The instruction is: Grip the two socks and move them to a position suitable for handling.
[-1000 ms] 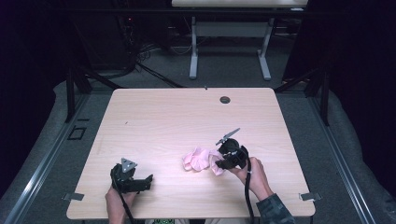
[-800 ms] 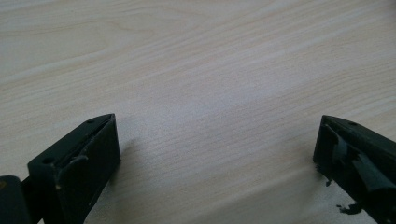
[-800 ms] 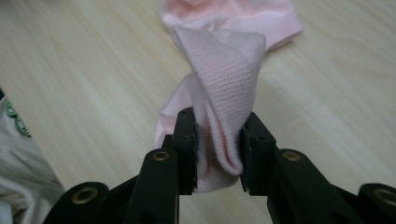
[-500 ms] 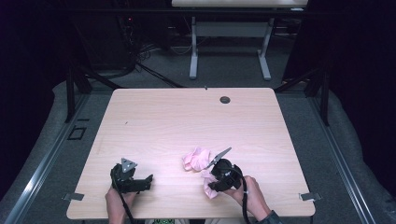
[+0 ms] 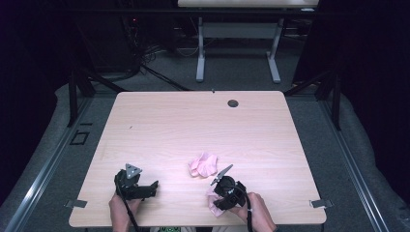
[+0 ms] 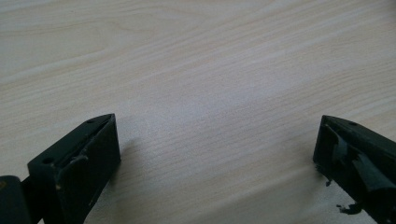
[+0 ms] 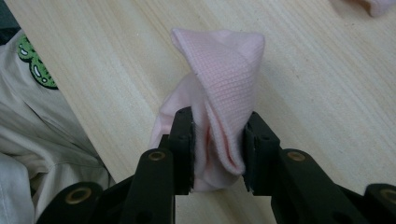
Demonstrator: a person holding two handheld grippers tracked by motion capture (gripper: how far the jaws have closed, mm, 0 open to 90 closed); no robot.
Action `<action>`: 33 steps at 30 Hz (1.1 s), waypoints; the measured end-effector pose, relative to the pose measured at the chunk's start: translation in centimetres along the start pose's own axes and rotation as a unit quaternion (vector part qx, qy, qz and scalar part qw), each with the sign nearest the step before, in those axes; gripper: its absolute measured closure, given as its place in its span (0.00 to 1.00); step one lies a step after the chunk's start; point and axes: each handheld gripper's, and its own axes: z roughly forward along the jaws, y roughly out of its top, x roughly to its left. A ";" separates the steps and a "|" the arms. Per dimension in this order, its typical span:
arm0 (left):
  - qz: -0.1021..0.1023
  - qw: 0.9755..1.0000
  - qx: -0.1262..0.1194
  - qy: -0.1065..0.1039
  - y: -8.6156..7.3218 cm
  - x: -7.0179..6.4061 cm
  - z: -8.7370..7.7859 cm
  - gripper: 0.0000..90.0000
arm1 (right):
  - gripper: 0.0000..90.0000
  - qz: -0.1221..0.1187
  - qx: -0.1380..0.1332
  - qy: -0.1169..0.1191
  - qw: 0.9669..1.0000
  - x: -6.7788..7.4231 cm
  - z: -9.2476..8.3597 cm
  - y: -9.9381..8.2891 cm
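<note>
Right gripper (image 7: 217, 140) clamped folded pale pink knitted sock (image 7: 219, 93) between black jaws, which had just been easing apart, sock between them, near table edge. Second pink sock (image 5: 203, 164) lay crumpled just beyond, toward far left of it, apart. Left gripper (image 6: 215, 149) rested wide open over bare light wooden table (image 5: 193, 121), near left. Judged early: pair split, pairing or folding left.

One sock (image 7: 219, 88) is lodged between the right gripper's (image 7: 217, 140) fingers; a second sock (image 5: 203, 164) is laid on the tabletop (image 5: 193, 125) beyond them.
</note>
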 end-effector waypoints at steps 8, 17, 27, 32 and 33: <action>-0.001 1.000 0.000 0.000 0.0 0.0 0.0 0.00 | 0.37 0.006 -0.014 0.017 1.000 -0.4 -0.1 -0.2; 0.001 1.000 0.003 0.000 0.1 0.0 0.0 0.00 | 0.12 0.036 -0.081 0.020 0.996 -2.0 -3.3 -0.4; -0.013 1.000 0.015 -0.008 0.0 -0.8 -0.9 0.00 | 0.36 0.026 -0.114 -0.009 0.993 -2.2 -4.7 -0.8; -0.003 0.999 -0.001 -0.041 0.1 -2.8 -2.1 0.00 | 0.58 -0.020 -0.083 -0.013 0.996 -0.7 -3.2 0.2; -0.001 0.999 -0.004 -0.045 0.1 -3.2 -2.1 0.00 | 0.59 -0.025 -0.078 -0.015 0.997 -0.6 -2.8 0.3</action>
